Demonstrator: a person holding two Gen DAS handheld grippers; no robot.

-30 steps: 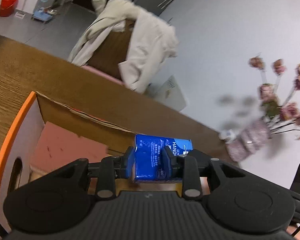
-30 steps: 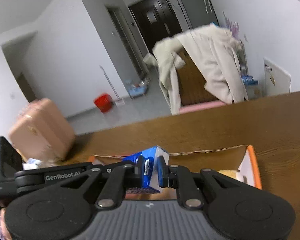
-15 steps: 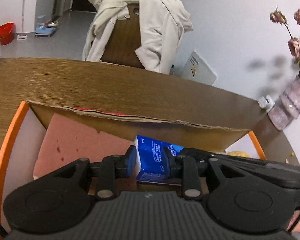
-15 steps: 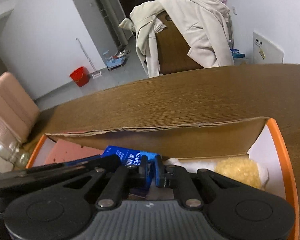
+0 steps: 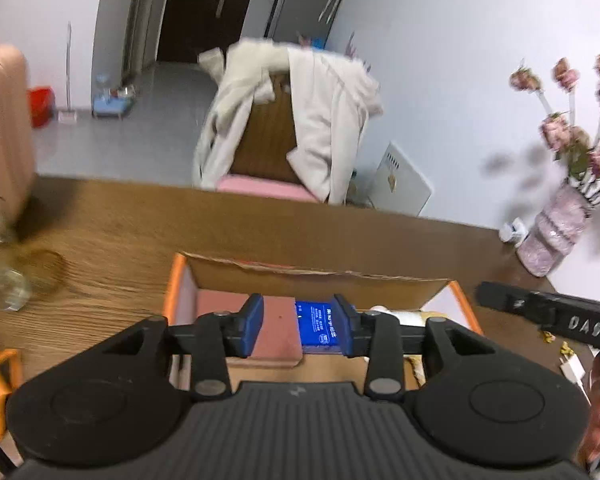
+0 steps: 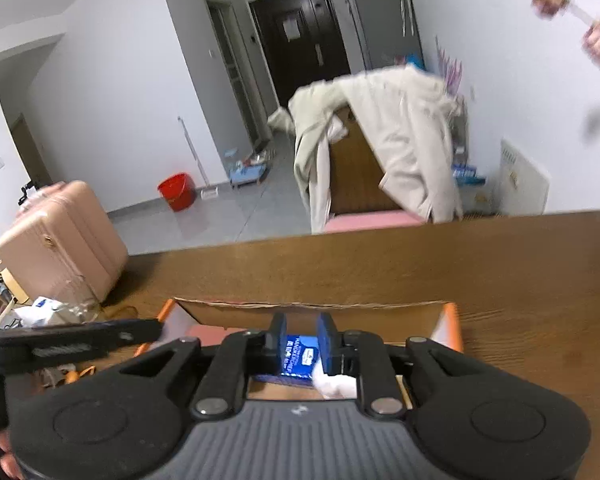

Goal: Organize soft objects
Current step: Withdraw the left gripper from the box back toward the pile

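Apparently the placing step is finished: the blue tissue pack [image 5: 320,328] lies inside the orange box [image 5: 462,300], between the pink sponge [image 5: 278,328] on its left and a white soft thing [image 6: 336,382] on its right. The left hand-held gripper [image 5: 299,326] is released, its fingers wide apart above the box. The right hand-held gripper [image 6: 299,344] is also released, holding nothing. The pack lies flat, its long axis pointing toward the box's far wall. Next, I think, another soft object must be found on the desk [image 5: 112,248].

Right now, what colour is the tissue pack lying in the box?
Blue with white lettering; the tissue pack shows best in the left wrist view.
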